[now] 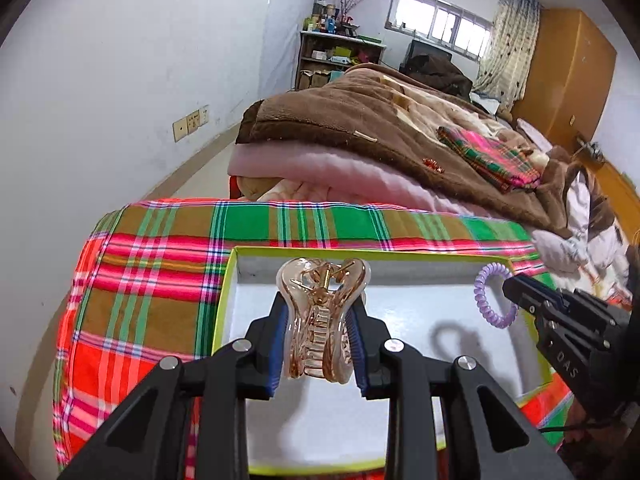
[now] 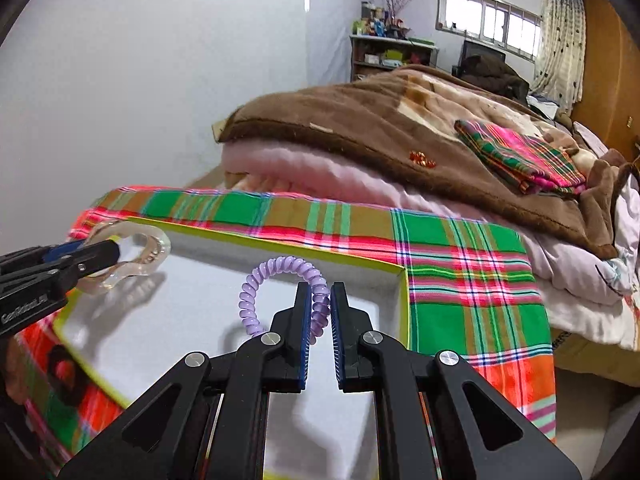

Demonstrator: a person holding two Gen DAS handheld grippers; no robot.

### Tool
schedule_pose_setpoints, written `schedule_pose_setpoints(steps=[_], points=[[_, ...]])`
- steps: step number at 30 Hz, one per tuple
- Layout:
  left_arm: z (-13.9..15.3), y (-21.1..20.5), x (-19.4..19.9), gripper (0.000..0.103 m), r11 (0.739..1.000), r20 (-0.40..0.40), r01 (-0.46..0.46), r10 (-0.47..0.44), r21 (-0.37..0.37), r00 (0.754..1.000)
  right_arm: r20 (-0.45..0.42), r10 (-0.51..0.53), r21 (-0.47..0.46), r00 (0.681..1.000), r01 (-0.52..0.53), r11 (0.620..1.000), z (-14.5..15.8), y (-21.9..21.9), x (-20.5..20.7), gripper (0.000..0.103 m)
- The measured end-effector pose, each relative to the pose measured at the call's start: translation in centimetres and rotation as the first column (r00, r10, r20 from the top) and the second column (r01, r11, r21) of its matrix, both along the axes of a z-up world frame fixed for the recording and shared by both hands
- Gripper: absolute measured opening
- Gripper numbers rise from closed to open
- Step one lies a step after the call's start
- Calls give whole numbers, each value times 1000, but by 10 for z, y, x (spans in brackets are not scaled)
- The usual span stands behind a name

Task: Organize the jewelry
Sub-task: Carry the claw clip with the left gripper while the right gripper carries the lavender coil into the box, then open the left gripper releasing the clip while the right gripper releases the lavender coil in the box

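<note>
My left gripper is shut on a clear amber hair claw clip and holds it above a shallow white box with a yellow-green rim. My right gripper is shut on a purple spiral hair tie, also above the box. The right gripper with the hair tie shows at the right of the left wrist view. The left gripper with the clip shows at the left of the right wrist view.
The box sits on a bright plaid cloth over a raised surface. Behind it lie a brown blanket on pink bedding, a folded plaid cloth and a small orange ornament. A black ring-shaped object lies beside the box.
</note>
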State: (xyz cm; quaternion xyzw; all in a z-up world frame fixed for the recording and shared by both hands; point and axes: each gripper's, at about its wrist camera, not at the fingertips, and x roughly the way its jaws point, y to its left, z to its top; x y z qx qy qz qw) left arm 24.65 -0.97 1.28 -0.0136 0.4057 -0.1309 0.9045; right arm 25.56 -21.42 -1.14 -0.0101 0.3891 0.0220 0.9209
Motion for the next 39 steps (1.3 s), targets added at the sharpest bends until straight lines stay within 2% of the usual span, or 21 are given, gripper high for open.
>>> schedule_pose_setpoints(steps=[8,24,35,39], points=[[-14,3,11,29,1000,-34,-9,9,7,999,-43,-5,-20,999,5,1000,-16,2,13,10],[-26,-1,14,30,1000,-68,5,-4,13,998,-88,-18,-19,996,16,1000,-29,0,21,10],[-32,-1,17,41,1000,-95,-4,6,21,995,-93,-24,-8,995,24,1000,-30,-1,23,10],[-33,-1,16,48,1000,-96,-1,2,17,995,-89,-26,-1,996,26,1000,-29,-1,23,14]])
